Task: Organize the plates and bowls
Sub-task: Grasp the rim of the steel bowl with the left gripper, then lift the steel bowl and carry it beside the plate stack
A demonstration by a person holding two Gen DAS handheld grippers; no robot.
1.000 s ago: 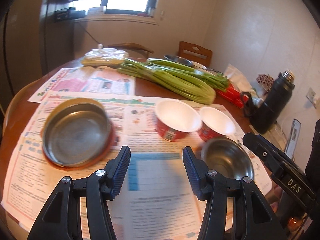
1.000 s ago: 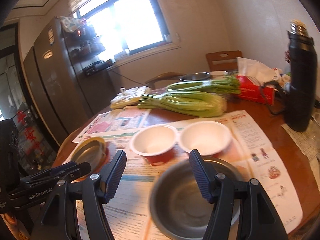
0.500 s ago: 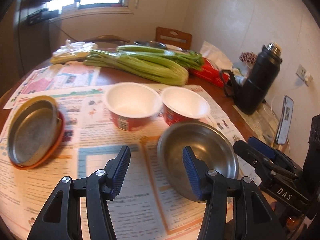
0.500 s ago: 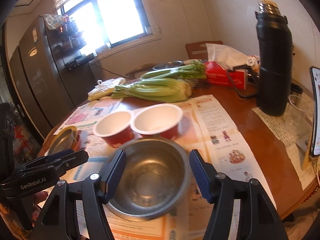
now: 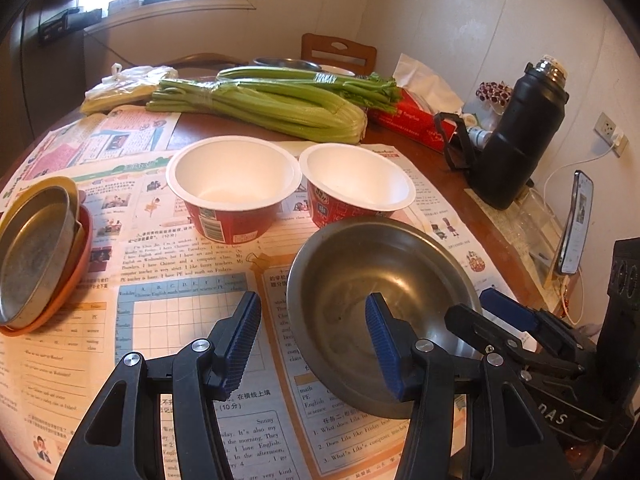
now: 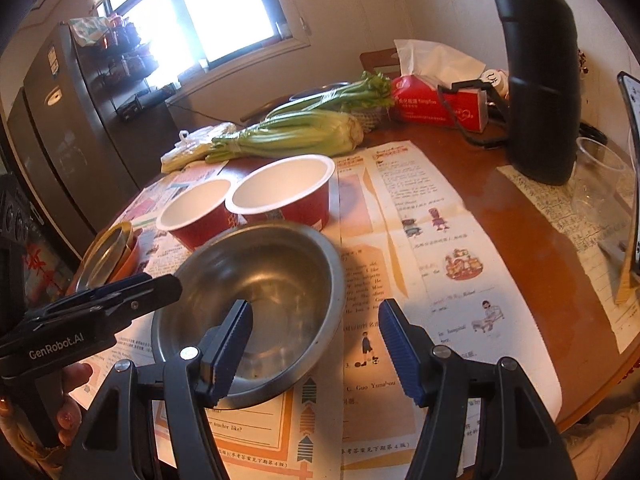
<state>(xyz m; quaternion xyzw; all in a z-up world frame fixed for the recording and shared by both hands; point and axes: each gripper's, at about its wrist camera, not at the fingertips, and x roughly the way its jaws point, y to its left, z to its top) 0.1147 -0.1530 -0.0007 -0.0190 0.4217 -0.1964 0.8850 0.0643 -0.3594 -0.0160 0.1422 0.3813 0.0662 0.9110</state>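
A steel bowl (image 5: 372,300) (image 6: 260,292) sits on newspaper at the table's near edge. My left gripper (image 5: 314,344) is open, its right finger over the bowl's near-left rim. My right gripper (image 6: 316,344) is open, its left finger over the bowl's inside and its right finger outside the rim. Behind the bowl stand two white-lined red paper bowls (image 5: 232,192) (image 5: 356,184) (image 6: 284,192) (image 6: 196,212). A steel plate stacked on an orange plate (image 5: 36,256) (image 6: 108,252) lies at the left.
Celery bunches (image 5: 272,104), a red tissue box (image 5: 412,120) and a black flask (image 5: 516,136) stand behind the bowls. A clear cup (image 6: 600,176) and a propped phone (image 5: 576,224) are at the right. Newspaper (image 6: 440,240) covers the round wooden table.
Both grippers have moved toward the steel bowl, now straddling its rim from opposite sides. The left view has swung right, away from the stacked plates. Both grippers stay open.
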